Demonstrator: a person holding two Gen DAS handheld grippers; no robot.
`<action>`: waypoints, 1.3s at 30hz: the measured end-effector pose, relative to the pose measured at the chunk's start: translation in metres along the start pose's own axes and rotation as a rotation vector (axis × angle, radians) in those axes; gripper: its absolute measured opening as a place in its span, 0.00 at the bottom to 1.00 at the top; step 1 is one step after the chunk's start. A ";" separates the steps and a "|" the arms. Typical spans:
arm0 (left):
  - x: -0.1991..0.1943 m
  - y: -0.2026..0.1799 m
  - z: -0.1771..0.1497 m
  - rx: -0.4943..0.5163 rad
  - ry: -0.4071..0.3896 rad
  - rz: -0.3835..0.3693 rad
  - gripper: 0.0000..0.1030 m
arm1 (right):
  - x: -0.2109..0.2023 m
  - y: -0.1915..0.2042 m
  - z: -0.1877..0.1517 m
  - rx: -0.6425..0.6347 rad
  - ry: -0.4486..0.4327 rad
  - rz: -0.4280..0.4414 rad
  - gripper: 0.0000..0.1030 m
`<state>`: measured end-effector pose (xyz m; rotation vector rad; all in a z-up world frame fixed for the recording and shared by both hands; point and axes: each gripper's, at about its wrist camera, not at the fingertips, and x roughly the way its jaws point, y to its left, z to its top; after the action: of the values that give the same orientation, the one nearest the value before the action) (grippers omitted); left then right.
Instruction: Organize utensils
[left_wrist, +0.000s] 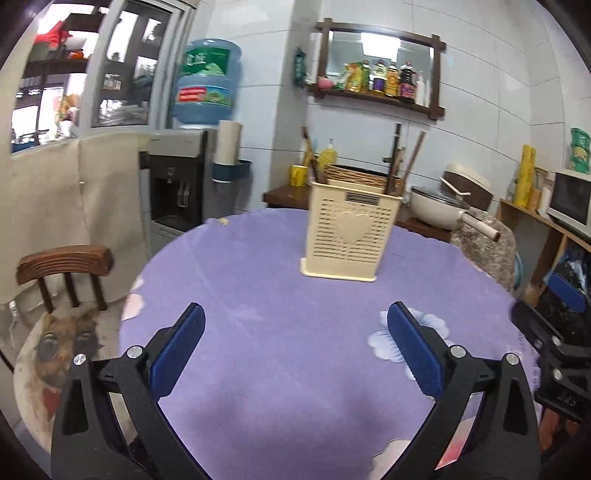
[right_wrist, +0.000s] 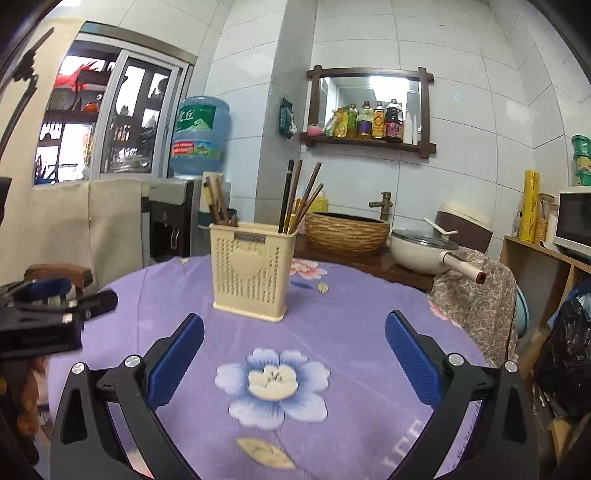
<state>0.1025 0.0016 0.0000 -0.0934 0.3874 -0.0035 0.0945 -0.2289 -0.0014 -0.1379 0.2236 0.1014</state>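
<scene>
Tiled kitchen, round table under a purple floral cloth (right_wrist: 369, 332). The cream perforated plastic utensil holder (right_wrist: 251, 273), brown chopsticks (right_wrist: 295, 199) upright inside, stands at the far middle. Left gripper (left_wrist: 295, 350) and right gripper (right_wrist: 295, 350) gape wide, empty. Risk: a careless reach could topple that light holder.
</scene>
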 end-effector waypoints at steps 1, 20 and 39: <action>-0.004 0.004 -0.004 0.006 -0.003 0.020 0.94 | -0.004 0.000 -0.004 -0.006 0.001 -0.009 0.94; -0.057 0.000 -0.037 0.027 -0.019 -0.024 0.94 | -0.054 0.012 -0.023 0.081 0.034 0.072 0.94; -0.057 0.005 -0.037 0.003 -0.006 -0.016 0.94 | -0.056 0.014 -0.021 0.063 0.035 0.064 0.94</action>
<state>0.0358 0.0046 -0.0127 -0.0932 0.3803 -0.0195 0.0342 -0.2227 -0.0108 -0.0697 0.2661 0.1557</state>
